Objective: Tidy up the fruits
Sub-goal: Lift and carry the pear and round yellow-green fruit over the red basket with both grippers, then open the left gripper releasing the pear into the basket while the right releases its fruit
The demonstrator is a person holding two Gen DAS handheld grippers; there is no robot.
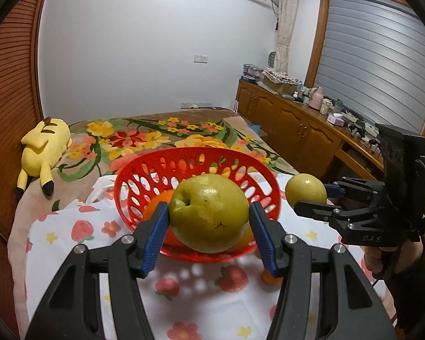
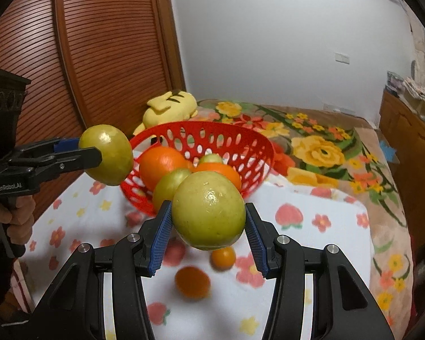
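My left gripper (image 1: 208, 223) is shut on a green pear (image 1: 208, 213) and holds it in the air just before the red basket (image 1: 195, 161). My right gripper (image 2: 208, 226) is shut on another green pear (image 2: 208, 218), also raised near the basket (image 2: 212, 133). Each gripper shows in the other view: the right one (image 1: 311, 195) with its pear (image 1: 306, 189), the left one (image 2: 93, 153) with its pear (image 2: 107, 154). The basket holds oranges (image 2: 161, 164) and a green fruit (image 2: 170, 187). Two small oranges (image 2: 192, 282) lie on the cloth below.
The basket stands on a white cloth with fruit print (image 2: 311, 240) over a floral blanket (image 2: 325, 147) on a bed. A yellow plush toy (image 1: 42, 147) lies at the left by the wooden louvred doors. A wooden cabinet (image 1: 297, 133) with clutter runs along the right.
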